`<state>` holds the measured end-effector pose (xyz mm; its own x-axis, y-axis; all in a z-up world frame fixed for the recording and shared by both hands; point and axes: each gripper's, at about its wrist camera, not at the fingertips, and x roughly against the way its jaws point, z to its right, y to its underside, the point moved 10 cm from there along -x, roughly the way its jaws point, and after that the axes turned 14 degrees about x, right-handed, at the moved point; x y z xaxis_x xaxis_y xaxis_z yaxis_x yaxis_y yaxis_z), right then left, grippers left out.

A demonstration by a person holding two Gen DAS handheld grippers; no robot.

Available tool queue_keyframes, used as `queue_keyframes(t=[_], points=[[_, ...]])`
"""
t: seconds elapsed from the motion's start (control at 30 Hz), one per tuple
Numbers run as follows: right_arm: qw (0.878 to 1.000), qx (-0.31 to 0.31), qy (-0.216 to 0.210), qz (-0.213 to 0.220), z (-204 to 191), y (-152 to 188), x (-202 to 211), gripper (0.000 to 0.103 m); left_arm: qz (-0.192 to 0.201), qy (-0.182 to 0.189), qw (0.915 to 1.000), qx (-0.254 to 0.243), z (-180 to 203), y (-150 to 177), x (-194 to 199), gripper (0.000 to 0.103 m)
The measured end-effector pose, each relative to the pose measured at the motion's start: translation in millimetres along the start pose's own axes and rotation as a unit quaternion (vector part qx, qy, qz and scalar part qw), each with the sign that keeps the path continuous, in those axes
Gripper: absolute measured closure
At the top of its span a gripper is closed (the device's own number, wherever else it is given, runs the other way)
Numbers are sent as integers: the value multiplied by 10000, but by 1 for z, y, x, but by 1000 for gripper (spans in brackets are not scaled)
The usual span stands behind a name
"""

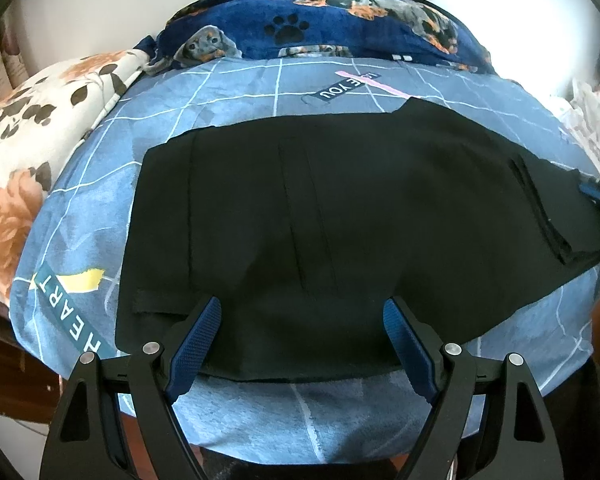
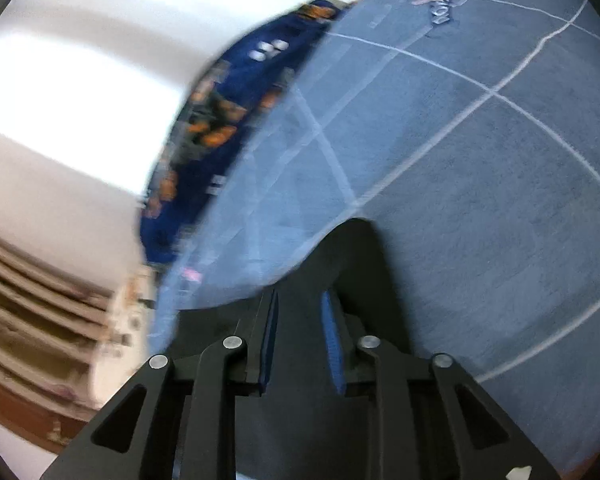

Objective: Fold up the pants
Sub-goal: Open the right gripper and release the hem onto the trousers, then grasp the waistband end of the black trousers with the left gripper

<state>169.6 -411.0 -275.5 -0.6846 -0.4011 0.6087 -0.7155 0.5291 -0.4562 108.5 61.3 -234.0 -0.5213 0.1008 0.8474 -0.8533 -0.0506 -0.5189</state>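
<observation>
**Right gripper pinches the pants' end**

Right gripper (image 2: 302,340), jaws nearly closed, grips dark cloth of the pants (image 1: 340,216); left gripper (image 1: 302,332) hovers wide open and empty over their near hem. The pants lie flat on the blue bedsheet (image 1: 100,184). Judged best: align edges squarely. A paw-print blanket (image 1: 320,28) beyond them crowds nothing.

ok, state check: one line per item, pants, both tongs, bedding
black pants: flat on the bed, partly folded, layered edge at the right end
left tongs: open, above the pants' near edge, gripping nothing
right tongs: nearly closed on black fabric of the pants
blue grid bedsheet: spread flat under the pants
dog-print blanket: bunched at the far side
floral quilt: heaped at the left
</observation>
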Motion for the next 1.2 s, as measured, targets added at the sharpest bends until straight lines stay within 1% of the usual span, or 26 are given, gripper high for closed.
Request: queue_keyframes(t=[0.03,0.07,0.1,0.13,0.17,0.2,0.27,0.33,0.4,0.43,0.47,0.53,0.57,0.63,0.67,0.7,0.73,0.77,0.83,0.9,0.93,1.0,1.03,1.07,1.1,1.2], points=[[9999,-117,44,-78,7,4,-5,103,3,-11,10000,-6,0,0,0,20],[9990,-426,-68,-103,17,7,-8,103,9,-15,10000,-5,0,0,0,20],[9970,-703,-303,-70,22,7,-8,103,2,-11,10000,-1,1,1,-1,20],[9956,-841,-408,-67,23,7,-8,103,-3,-11,10000,5,1,1,-1,20],[9945,-933,-474,-38,25,8,-5,100,-8,-8,10000,14,1,1,-1,20],[9928,-1009,-641,91,22,4,0,94,-11,-6,10000,24,1,1,-1,20],[9889,-1134,-908,316,17,-4,9,93,-13,-12,10000,30,1,2,-1,20],[9890,-1099,-920,374,17,-12,12,93,-15,-28,10000,7,0,1,0,20],[9904,-1082,-811,296,22,-17,7,93,-13,-21,10000,11,0,1,0,19],[9907,-1105,-758,230,26,-18,4,95,-13,-27,10000,13,-1,1,0,19],[9913,-1132,-645,190,30,-20,-1,103,-13,-20,10000,32,0,1,0,19],[9901,-1317,-476,118,44,-21,-8,103,-15,-10,10000,38,1,2,-1,18],[9864,-1545,-556,85,49,-20,-10,103,-12,-15,10000,27,1,2,0,18],[9853,-1607,-572,42,47,-21,-10,103,-14,-25,10000,13,1,2,0,18],[9869,-1518,-544,69,44,-22,-7,99,-11,-27,10000,2,0,2,0,18],[9866,-1484,-655,189,39,-24,-1,93,-2,-26,10000,-4,-1,1,0,18],[9843,-1503,-867,337,34,-22,9,93,10,-24,10000,-2,-2,1,1,18],[9822,-1470,-1085,440,28,-17,21,93,18,-23,10000,5,-3,1,1,18],[9825,-1291,-1265,454,18,-4,33,92,61,-24,10000,33,-5,0,1,18],[9800,-1084,-1627,385,5,22,47,92,117,-30,9999,72,-4,-2,2,18],[9801,-1026,-1663,355,3,30,49,92,153,-17,9998,106,-4,-3,4,18],[9822,-899,-1632,223,7,57,53,92,228,24,9996,189,-4,-6,8,18],[9828,-902,-1602,178,10,64,52,95,281,44,9993,232,-6,-9,11,18],[9832,-954,-1546,164,17,71,50,100,337,58,9990,278,-8,-12,15,18],[9818,-1053,-1568,188,24,75,48,103,381,72,9987,330,-10,-16,19,18],[9835,-1071,-1444,173,30,77,44,103,419,129,9970,635,-28,-31,32,18]])
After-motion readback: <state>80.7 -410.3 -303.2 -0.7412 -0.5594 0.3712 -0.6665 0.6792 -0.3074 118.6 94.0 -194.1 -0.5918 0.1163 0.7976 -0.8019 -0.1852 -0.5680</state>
